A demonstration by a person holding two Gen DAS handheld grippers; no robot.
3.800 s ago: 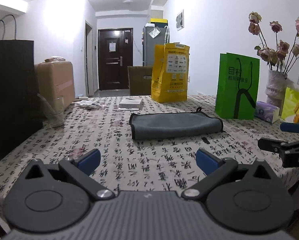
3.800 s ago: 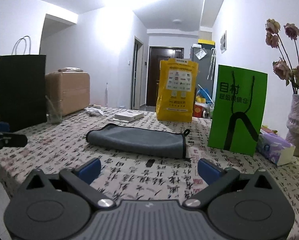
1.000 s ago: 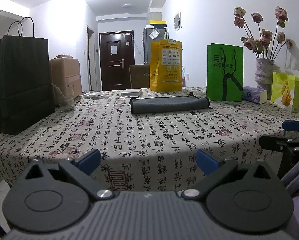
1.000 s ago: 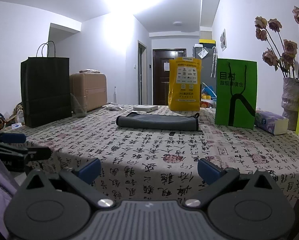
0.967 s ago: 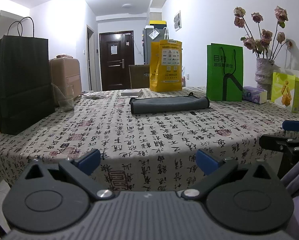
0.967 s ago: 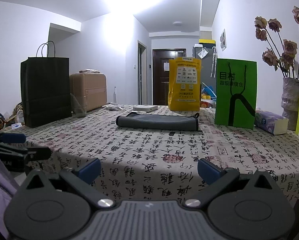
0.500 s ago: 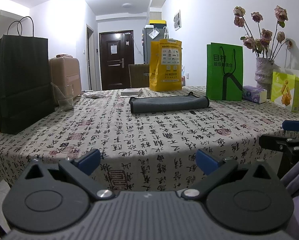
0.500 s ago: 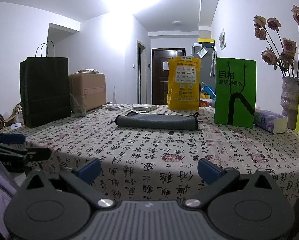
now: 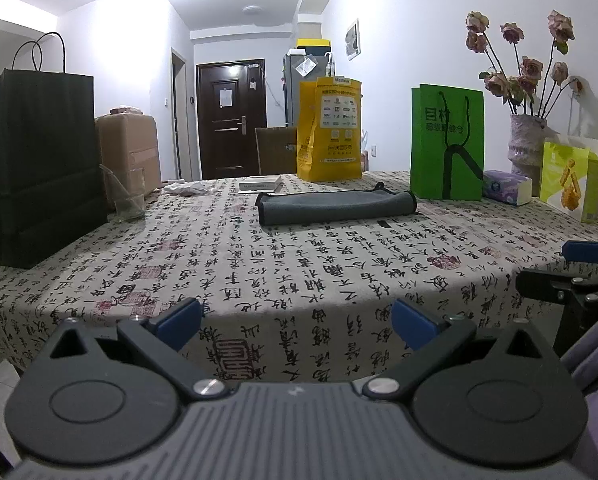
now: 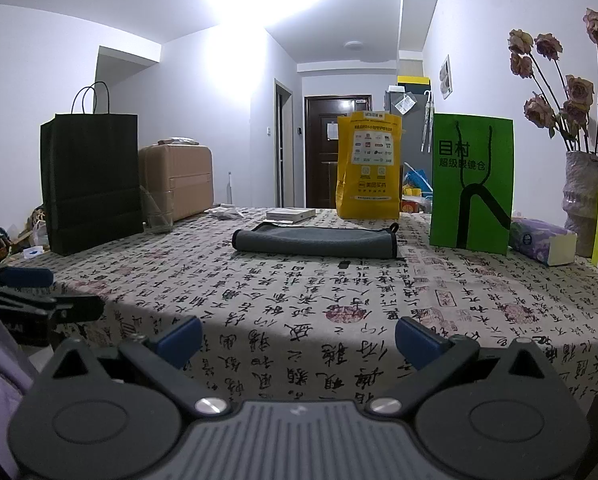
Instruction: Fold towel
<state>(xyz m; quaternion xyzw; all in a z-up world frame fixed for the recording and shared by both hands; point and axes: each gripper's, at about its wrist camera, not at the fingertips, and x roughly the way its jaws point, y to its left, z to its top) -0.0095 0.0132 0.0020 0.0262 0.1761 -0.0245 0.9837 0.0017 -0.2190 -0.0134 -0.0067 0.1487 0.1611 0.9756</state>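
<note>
Grey and folded into a long narrow bundle, the towel (image 9: 336, 208) lies flat on the far half of the tabletop (image 9: 283, 276), well apart from both tools. A small black loop sticks up from its right end. In the right wrist view the towel (image 10: 315, 241) sits about mid-width, in front of a yellow bag (image 10: 369, 166) and just left of a green bag (image 10: 472, 182).

The left tool (image 9: 297, 322) hangs at the near edge of the tabletop with its blue-tipped fingers (image 9: 179, 318) spread wide and nothing between them. The right tool (image 10: 297, 338) hangs at the same near edge, a little to the side, its fingers (image 10: 417, 340) likewise spread wide with nothing in them. Each tool shows at the border of the other's view: the right tool (image 9: 571, 276) at the right edge of the left wrist view, the left tool (image 10: 31, 296) at the left edge of the right wrist view.

A cloth printed with black calligraphy and red seals covers the tabletop. On its left side stands a black paper bag (image 9: 39, 168) with a clear glass (image 9: 125, 194) just beside it. Behind the towel lies a flat white box (image 9: 260, 183). To the right of the green bag (image 9: 446, 144) rest a purple tissue pack (image 9: 507, 187), a vase of dried roses (image 9: 525, 148) and a lime-green bag (image 9: 571, 180). A small dark object (image 9: 383, 223) lies on the cloth just in front of the towel's right end; what it is cannot be told.
</note>
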